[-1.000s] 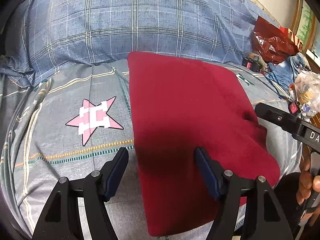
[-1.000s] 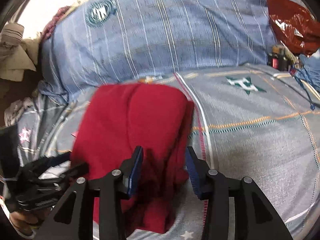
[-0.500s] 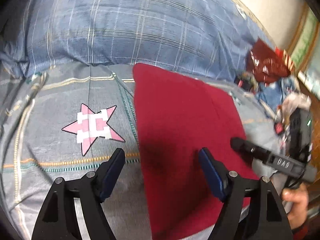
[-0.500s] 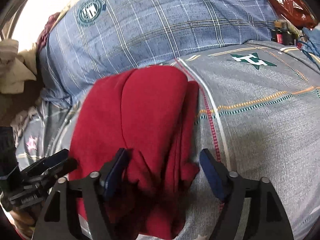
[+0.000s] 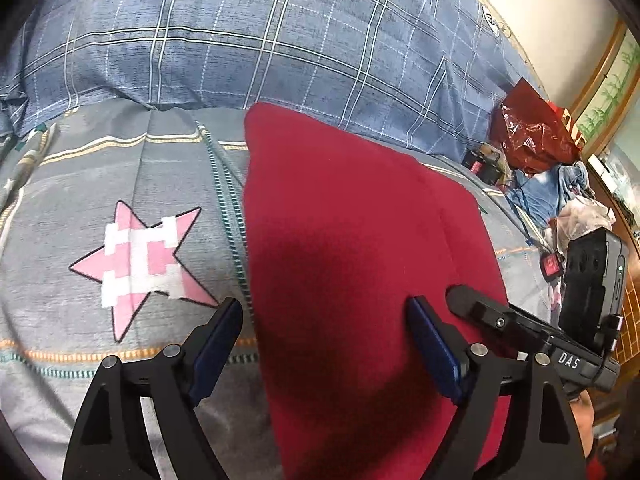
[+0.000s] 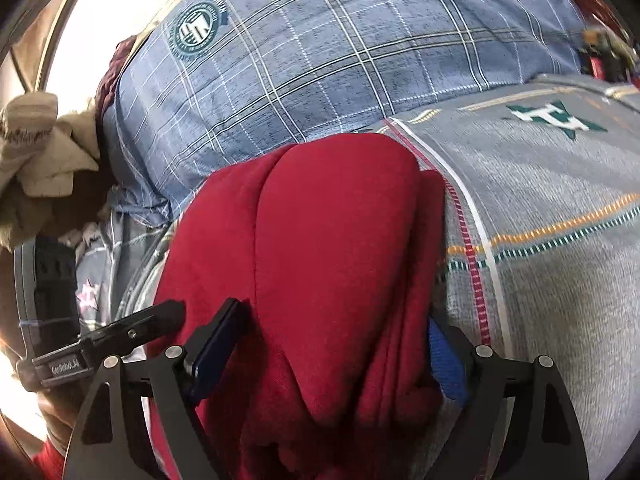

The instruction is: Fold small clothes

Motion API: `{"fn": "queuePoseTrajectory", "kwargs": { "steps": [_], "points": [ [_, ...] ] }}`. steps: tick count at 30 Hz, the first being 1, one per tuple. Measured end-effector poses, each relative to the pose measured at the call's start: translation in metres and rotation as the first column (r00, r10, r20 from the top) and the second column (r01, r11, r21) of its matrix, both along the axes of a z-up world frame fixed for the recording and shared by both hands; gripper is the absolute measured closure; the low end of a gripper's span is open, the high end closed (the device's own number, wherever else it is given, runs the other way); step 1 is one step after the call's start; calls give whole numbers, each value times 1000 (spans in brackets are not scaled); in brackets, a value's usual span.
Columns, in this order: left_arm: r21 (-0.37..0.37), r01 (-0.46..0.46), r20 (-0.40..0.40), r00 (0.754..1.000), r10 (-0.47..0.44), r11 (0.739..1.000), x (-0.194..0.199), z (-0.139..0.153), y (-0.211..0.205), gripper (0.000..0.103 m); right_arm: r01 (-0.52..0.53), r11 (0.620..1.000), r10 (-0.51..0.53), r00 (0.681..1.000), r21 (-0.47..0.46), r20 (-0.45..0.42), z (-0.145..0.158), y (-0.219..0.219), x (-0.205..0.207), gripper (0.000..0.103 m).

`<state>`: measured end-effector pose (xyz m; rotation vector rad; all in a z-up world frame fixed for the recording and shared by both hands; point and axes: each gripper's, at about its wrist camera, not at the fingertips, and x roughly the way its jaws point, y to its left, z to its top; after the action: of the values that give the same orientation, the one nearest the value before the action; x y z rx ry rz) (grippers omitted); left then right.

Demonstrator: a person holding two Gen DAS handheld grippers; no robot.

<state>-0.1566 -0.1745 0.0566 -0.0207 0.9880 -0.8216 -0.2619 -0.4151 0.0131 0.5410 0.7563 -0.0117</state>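
Both grippers, left (image 5: 324, 344) and right (image 6: 336, 344), are hovering wide open, gripping nothing, over the folded red garment (image 5: 352, 240) beside the pink star (image 5: 140, 264), likely awaiting a final fold.

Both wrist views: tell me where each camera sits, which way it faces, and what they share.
Left wrist: sits behind the open left gripper, looking forward over the garment's left edge toward the pillow; the right gripper enters at right.
Right wrist: sits behind the open right gripper, straddling the garment's bunched right side, facing the pillow; the left gripper shows at left.
Shared: garment, pillow, bedsheet, and each other's gripper.
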Motion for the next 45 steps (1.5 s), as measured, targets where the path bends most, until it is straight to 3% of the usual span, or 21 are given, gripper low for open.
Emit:
{"fn": "queuePoseTrajectory", "kwargs": {
  "steps": [4, 9, 14, 18, 24, 28, 31, 33, 34, 37, 41, 45],
  "points": [
    [-21, 16, -13, 1000, -16, 1000, 4, -6, -6, 22, -6, 1000, 6, 1000, 0, 7, -1, -1, 2, 15],
    [-24, 16, -7, 1000, -16, 1000, 3, -4, -6, 43, -31, 998, 31, 999, -49, 13, 2, 7, 1, 36],
    [-30, 26, 9, 1000, -26, 999, -1, 19, 14, 52, -34, 993, 37, 999, -115, 21, 20, 23, -4, 55],
    [-23, -8, 63, 998, 10, 1000, 4, 49, 41, 53, -80, 992, 86, 995, -101, 55, 45, 43, 2, 56],
    [-9, -102, 106, 989, 102, 995, 39, 74, 83, 52, -159, 985, 166, 980, -71, 106, 67, 72, 55, 56],
    [50, -148, 77, 987, 144, 988, 70, 58, 93, 50, -190, 980, 194, 977, -52, 89, 57, 88, 104, 53],
    [143, -214, 48, 977, 209, 966, 88, 29, 94, 46, -174, 984, 173, 985, -40, -26, 25, 92, 138, 44],
    [91, -229, 52, 973, 225, 969, 89, 19, 105, 29, -151, 986, 142, 983, -70, -115, 9, 90, 142, 39],
    [88, -238, 54, 971, 234, 967, 90, 18, 105, 26, -152, 987, 146, 985, -59, -96, 10, 88, 136, 33],
    [106, -236, 71, 971, 229, 966, 88, 22, 102, 25, -152, 979, 141, 986, -137, -83, 32, 91, 117, 31],
    [122, -259, 188, 954, 234, 958, 78, 31, 102, 25, -200, 950, 208, 978, -239, 8, 74, 116, 115, 31],
    [114, -275, 173, 952, 254, 955, 70, 25, 112, 23, -295, 898, 293, 954, -326, -58, 63, 150, 137, 42]
  ]
}}
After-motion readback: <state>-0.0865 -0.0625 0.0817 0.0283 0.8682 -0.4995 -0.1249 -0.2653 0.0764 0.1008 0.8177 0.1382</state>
